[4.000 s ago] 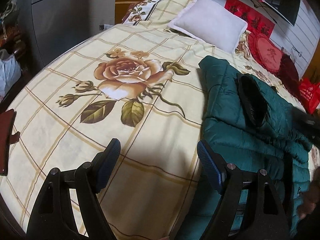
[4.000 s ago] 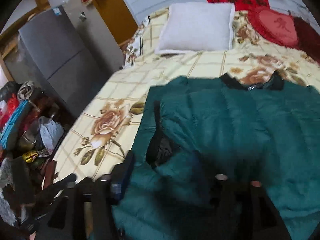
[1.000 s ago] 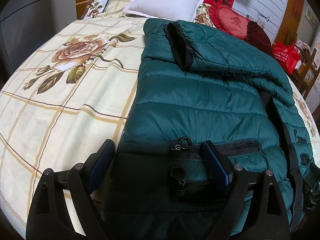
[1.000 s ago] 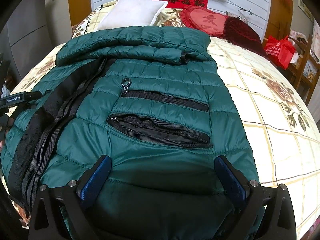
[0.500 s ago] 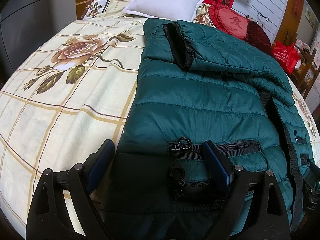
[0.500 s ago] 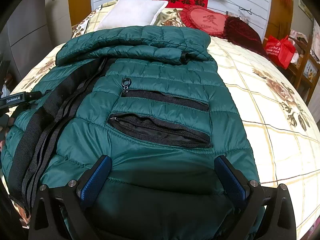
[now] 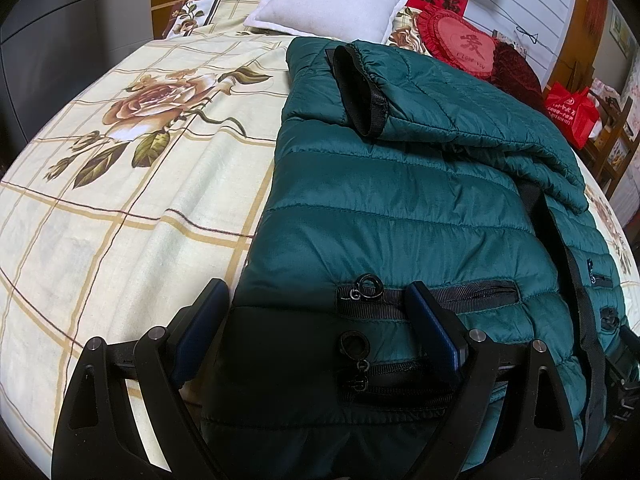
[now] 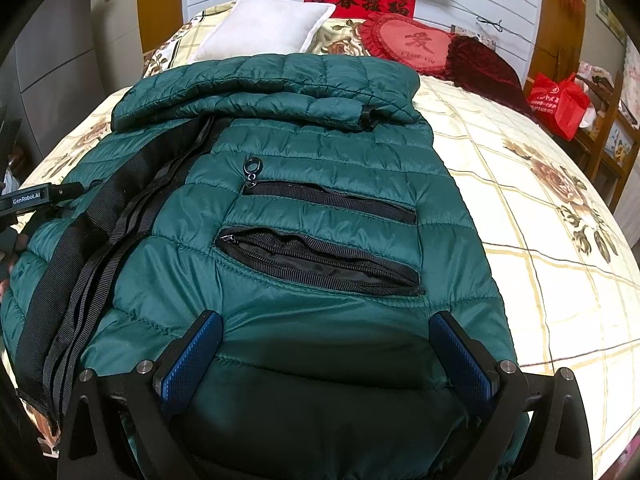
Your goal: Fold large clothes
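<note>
**Both tongs wide open at the jacket's hem**

A green jacket [image 8: 320, 152] lies flat on the bed [image 7: 120, 200], front up, with both sleeves folded across its chest. The left tongs [image 7: 316, 320] stand spread wide at the near hem; one finger is off the jacket's left edge over the sheet, the other over a pocket zipper [image 7: 424, 296]. They grip nothing. The right tongs [image 8: 326, 348] are likewise spread wide over the hem on the other side, below an unzipped pocket [image 8: 320, 260], holding nothing. A white pillow [image 8: 260, 28] and a red heart cushion [image 8: 416, 44] sit at the head of the bed.
</note>
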{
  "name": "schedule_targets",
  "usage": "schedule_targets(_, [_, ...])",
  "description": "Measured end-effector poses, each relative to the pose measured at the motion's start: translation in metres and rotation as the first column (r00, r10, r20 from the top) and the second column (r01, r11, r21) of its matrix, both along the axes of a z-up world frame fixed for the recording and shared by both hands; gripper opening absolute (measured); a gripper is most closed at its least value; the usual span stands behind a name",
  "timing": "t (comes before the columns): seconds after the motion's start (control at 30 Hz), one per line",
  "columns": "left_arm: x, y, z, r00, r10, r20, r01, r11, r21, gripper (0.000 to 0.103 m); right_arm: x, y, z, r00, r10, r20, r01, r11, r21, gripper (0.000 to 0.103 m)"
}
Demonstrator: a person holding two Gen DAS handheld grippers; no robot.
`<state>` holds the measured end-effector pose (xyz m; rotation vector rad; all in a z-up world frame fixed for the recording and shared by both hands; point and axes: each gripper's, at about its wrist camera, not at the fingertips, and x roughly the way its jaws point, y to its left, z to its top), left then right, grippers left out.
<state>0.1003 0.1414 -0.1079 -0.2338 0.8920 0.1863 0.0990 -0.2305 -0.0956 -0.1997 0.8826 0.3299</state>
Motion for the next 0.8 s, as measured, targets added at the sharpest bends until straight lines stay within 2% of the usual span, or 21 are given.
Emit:
schedule_targets(0.63, [0.0, 0.001, 0.0, 1.0, -0.002, 0.003, 0.002, 1.0, -0.011, 0.09, -0.001, 0.001, 0.006, 1.0, 0.015, 0.013, -0.015, 1.0, -0.005, 0.102])
schedule_targets(0.73, [-0.004, 0.007, 0.007, 1.0, -0.017, 0.013, 0.018, 0.998, -0.06, 0.09, -0.015, -0.015, 0.033, 0.989, 0.006, 0.145, -0.012, 0.999, 0.045, 0.102])
schedule_targets(0.8, [-0.016, 0.014, 0.024, 0.997, -0.02, 0.074, 0.025, 0.998, -0.066, 0.09, -0.025, -0.041, 0.047, 0.978, -0.055, 0.201, 0.034, 0.994, 0.103, 0.102])
